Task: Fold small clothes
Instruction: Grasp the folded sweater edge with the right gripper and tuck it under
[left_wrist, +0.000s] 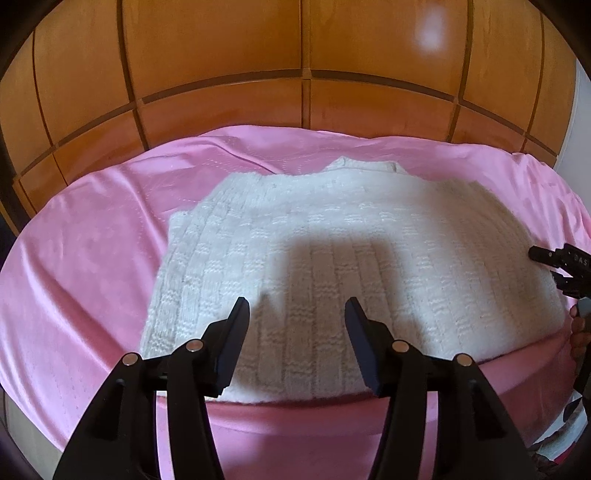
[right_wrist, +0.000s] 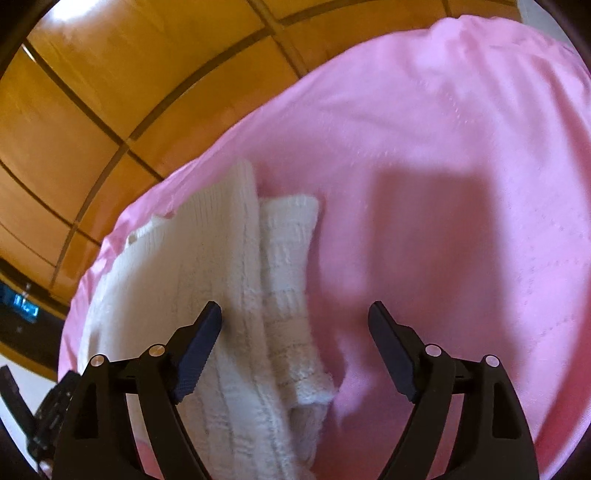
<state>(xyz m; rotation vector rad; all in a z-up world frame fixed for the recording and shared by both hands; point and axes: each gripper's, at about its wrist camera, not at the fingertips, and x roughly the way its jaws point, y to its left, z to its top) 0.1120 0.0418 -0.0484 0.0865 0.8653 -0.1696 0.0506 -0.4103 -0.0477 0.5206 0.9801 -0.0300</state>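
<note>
Mostly white ribbed knit sweater (left_wrist: 332, 258), smooth pink sheet (left_wrist: 92, 258), both hand-held grippers (left_wrist: 295, 314) (right_wrist: 295, 317) spread apart, empty.

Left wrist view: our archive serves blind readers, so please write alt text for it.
A white knitted sweater lies flat on a pink sheet, with the left tool open and empty above its near edge. Wooden panels stand behind, and the right tool shows at the right edge.

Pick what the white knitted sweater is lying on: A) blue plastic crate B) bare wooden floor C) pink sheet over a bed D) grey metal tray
C: the white knitted sweater lies spread flat on the pink sheet, which drapes over the bed's near edge, with orange-brown wooden panelling behind it.
</note>
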